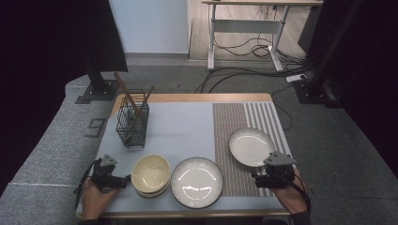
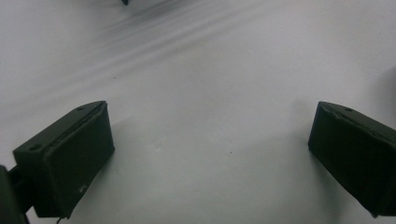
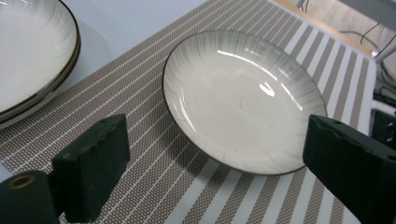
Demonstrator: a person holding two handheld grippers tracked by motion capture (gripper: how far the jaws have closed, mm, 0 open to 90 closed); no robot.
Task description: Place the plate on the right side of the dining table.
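My left gripper (image 1: pixel 121 180) rests at the table's front left, just left of a stack of cream bowls (image 1: pixel 150 174). In the left gripper view my left gripper (image 2: pixel 210 121) is open, its jaws wide apart over bare grey mat (image 2: pixel 210 56). My right gripper (image 1: pixel 261 175) sits at the front right, close to the near rim of a small white dark-rimmed plate (image 1: pixel 251 146). Seen from its own camera, the right gripper (image 3: pixel 217 123) is open and empty, and the small plate (image 3: pixel 243 98) lies just ahead of the jaws. A larger plate (image 1: pixel 196 182) lies between the bowls and the right gripper.
A black wire basket (image 1: pixel 132 123) holding brown chopsticks stands at the back left of the mat. The small plate rests on a brown striped placemat (image 1: pixel 234 117). In the right gripper view the larger plate (image 3: pixel 32 51) is at upper left. Cables and a desk lie beyond the table.
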